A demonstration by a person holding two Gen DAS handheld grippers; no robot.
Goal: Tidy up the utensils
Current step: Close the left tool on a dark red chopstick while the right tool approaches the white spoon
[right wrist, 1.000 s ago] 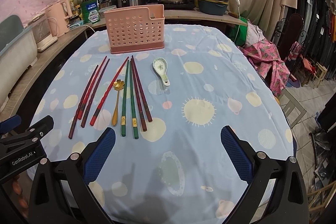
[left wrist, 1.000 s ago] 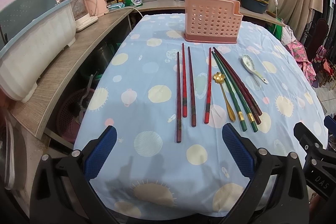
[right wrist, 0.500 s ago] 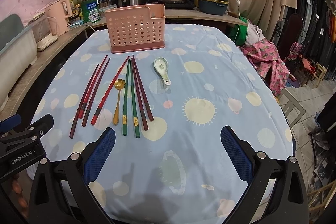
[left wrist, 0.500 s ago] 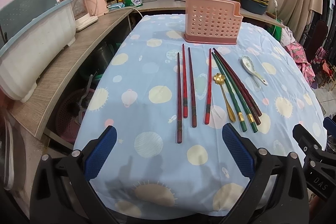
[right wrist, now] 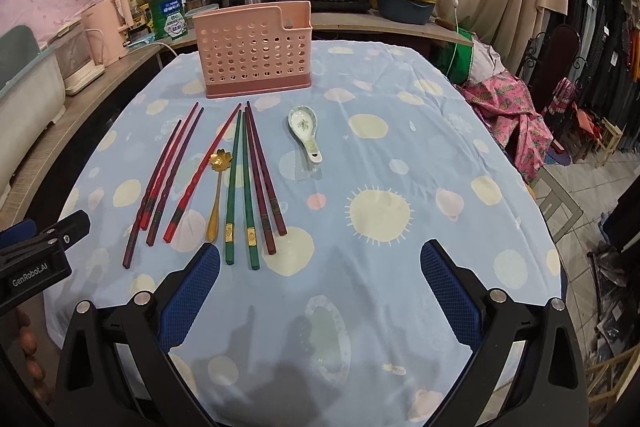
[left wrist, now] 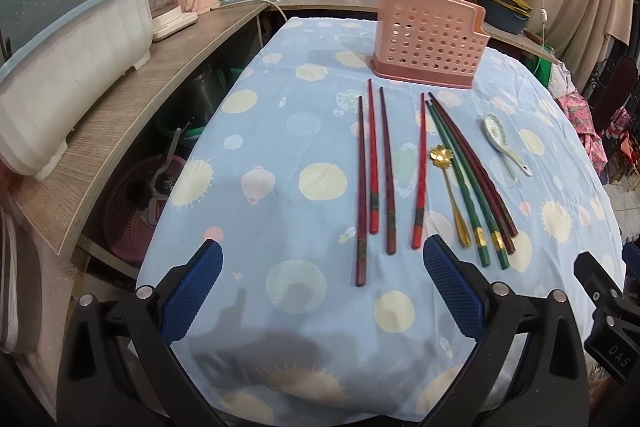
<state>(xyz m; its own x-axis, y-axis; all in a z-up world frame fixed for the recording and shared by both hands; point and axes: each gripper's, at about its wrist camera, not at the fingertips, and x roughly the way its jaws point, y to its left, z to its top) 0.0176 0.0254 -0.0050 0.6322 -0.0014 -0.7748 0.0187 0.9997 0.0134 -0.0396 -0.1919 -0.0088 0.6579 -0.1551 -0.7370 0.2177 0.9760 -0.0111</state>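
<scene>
Both jaws apart, empty: left gripper (left wrist: 320,291), right gripper (right wrist: 320,293). Chopsticks (right wrist: 240,183) packed beside gold spoon (right wrist: 218,191) on worktop, before pink holder (right wrist: 256,51). Your risk: pinching two sticks, scattering neighbours.

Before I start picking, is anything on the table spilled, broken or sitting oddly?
Nothing spilled or visibly damaged. The pink holder stands upright and the chopsticks lie in a rough row. One oddity: the gold spoon lies among the chopsticks, between a red one and the green pair, while the ceramic spoon lies apart.
</scene>
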